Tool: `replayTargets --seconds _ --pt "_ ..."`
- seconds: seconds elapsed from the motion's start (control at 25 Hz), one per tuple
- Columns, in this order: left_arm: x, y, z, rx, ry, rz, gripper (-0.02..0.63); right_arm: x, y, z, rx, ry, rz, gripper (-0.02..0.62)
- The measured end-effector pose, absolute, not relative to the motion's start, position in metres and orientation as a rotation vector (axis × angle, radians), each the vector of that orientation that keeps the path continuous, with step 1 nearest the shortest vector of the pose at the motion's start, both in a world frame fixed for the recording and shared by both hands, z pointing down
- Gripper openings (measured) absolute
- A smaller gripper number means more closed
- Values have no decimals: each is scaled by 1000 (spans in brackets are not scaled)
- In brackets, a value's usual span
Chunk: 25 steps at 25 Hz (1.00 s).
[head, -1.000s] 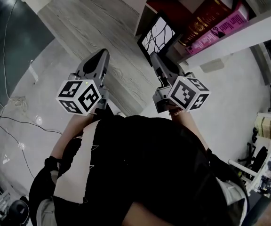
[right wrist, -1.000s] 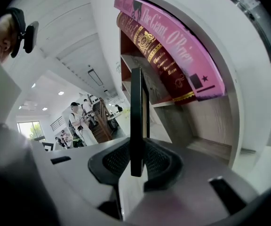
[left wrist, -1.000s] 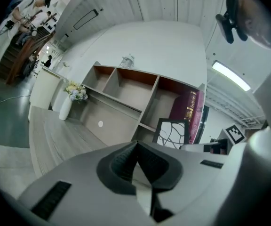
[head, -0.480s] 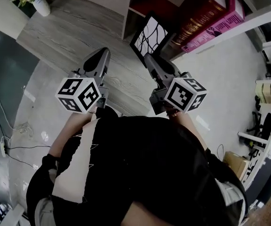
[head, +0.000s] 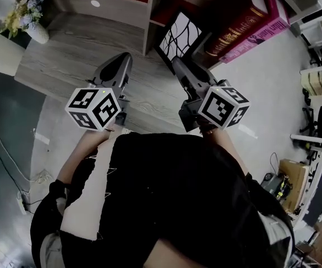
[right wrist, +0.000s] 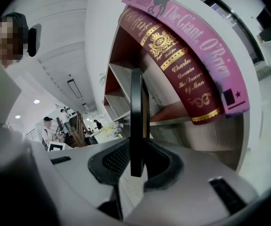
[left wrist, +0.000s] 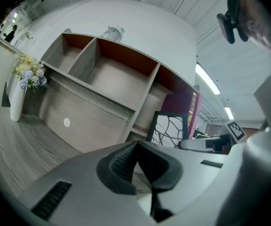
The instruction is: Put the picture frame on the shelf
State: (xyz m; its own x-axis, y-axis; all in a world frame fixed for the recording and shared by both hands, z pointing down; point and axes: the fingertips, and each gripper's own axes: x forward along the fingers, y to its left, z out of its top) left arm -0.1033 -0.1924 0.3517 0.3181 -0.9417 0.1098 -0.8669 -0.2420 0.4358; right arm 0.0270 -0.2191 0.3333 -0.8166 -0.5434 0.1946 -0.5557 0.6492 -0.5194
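The picture frame (head: 179,36) is black-edged, with black branching lines on white. My right gripper (head: 178,66) is shut on its lower edge and holds it upright in front of a shelf (head: 148,17) compartment. In the right gripper view the frame (right wrist: 136,117) shows edge-on between the pads (right wrist: 114,159), just left of a dark red book (right wrist: 178,65). My left gripper (head: 121,63) hangs to the frame's left, shut with nothing in it. From the left gripper (left wrist: 137,144) view the frame (left wrist: 168,128) stands before the open cubbies (left wrist: 119,76).
A dark red book (head: 239,18) and a pink book (head: 261,29) lean in the compartment right of the frame. A white vase of flowers (head: 29,22) stands on the floor at the far left. A glass jar (left wrist: 112,32) sits on top of the shelf. People stand far off (right wrist: 48,131).
Both grippers have moved closer to the shelf, with the frame still in the right one. More of the shelf and the vase have come into the head view.
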Motion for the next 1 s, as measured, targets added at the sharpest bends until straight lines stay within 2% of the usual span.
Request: replayTargets --seconds 0.52,1.0 --pt "-126 -205 355 2225 -1487 -245 12 -9 -238 319 954 -2810 1154 78" --pt "-140 -198 359 2211 -1469 -291 12 -17 -244 314 998 -2759 1064 78"
